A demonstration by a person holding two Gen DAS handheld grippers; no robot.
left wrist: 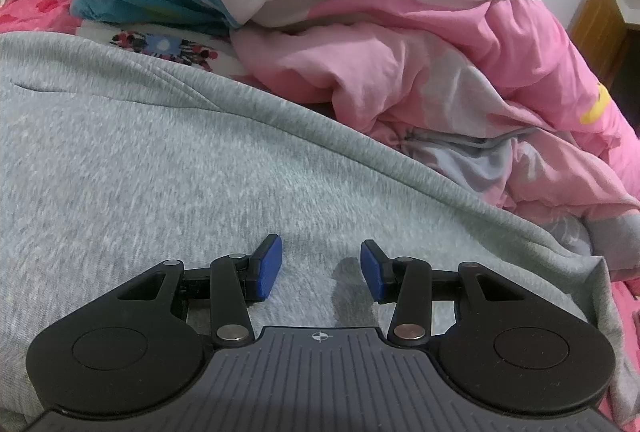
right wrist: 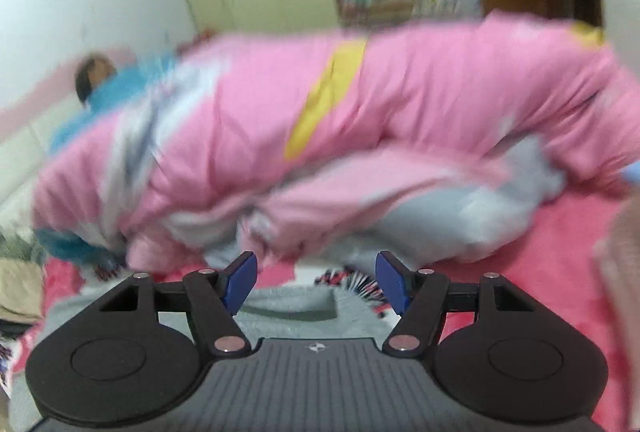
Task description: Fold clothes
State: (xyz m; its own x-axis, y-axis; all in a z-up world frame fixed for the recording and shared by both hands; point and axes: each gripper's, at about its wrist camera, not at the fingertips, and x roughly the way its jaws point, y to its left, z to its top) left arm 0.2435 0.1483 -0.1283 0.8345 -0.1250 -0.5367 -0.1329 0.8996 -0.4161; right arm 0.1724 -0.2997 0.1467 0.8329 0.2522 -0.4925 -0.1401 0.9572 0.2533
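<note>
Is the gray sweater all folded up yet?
Not yet. The gray sweater lies spread on the bed beside the pink quilt. Nothing is in hand: the left gripper hovers open over it, the right gripper open and empty. The folding remains.

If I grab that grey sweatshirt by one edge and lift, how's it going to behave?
The grey sweatshirt will probably go floppy and drape, since it already lies in soft folds along its edge. The knit looks thick and fuzzy, so it should grip well and not slip. It likely drags on the pink quilt beside it.
</note>
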